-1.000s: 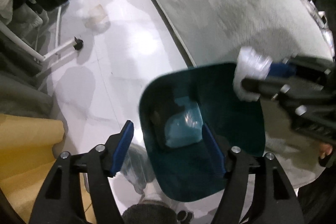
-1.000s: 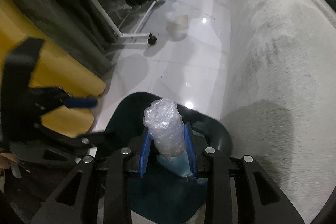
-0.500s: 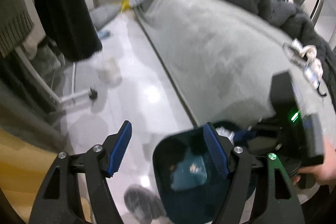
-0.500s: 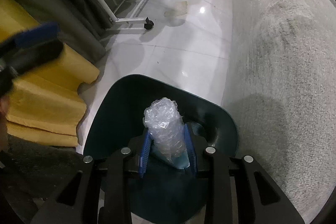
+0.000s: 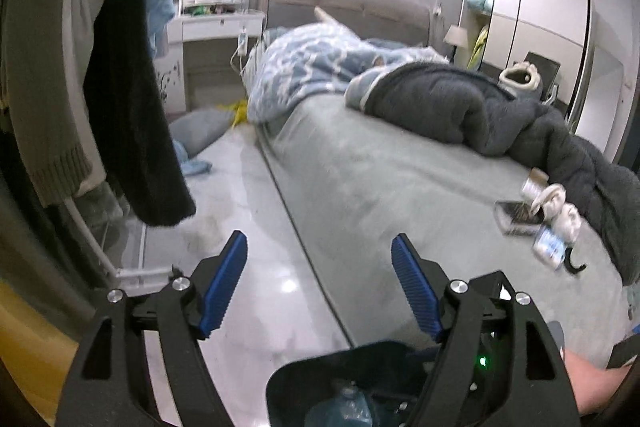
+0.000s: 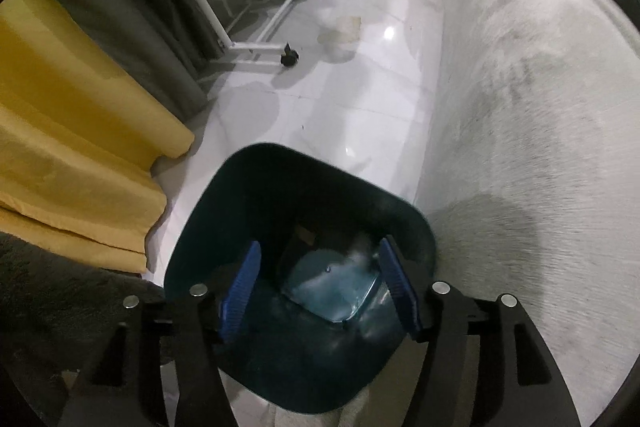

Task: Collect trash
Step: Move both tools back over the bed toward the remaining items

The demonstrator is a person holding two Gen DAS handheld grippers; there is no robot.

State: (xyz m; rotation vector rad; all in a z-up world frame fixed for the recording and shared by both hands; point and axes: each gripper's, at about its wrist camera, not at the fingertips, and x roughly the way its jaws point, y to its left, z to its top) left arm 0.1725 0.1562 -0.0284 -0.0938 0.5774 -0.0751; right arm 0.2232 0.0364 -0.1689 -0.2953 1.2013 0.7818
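The bubble wrap has dropped from the right gripper (image 6: pixel 320 287), jaws opening empty over the bin (image 6: pixel 240 187).

Open floor lane, hemmed on both sides
Bare floor (image 6: pixel 340 115) runs between bed (image 6: pixel 540 107) and clothes rack (image 6: pixel 256 47); the bin (image 6: pixel 248 187) stands in the lane, its mouth unblocked.

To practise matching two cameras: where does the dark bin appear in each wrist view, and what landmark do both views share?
Left wrist view: the bin sits at the bottom edge, partly behind the left gripper's right arm.
Right wrist view: the bin fills the lower centre, under the right gripper, beside the bed.
Shared landmark: the grey bed.
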